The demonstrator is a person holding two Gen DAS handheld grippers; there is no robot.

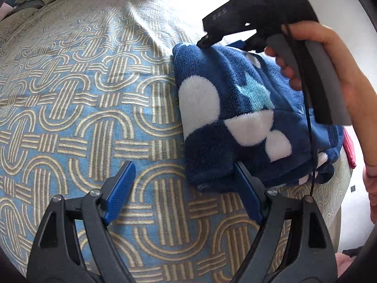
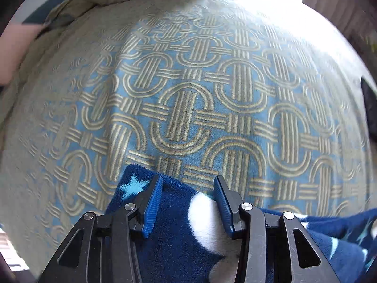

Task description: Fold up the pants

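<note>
Left wrist view: left gripper (image 1: 182, 192) stands wide and empty, folded pants (image 1: 235, 122) just ahead, touching its right pad. Right gripper (image 2: 188, 206), half-open, straddles the bundle's far edge without pinching; it is nearer.

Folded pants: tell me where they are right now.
In the left wrist view the folded pants lie on the patterned bedspread, right of centre, with the right gripper at their far edge and the left gripper just short of their near edge.
</note>
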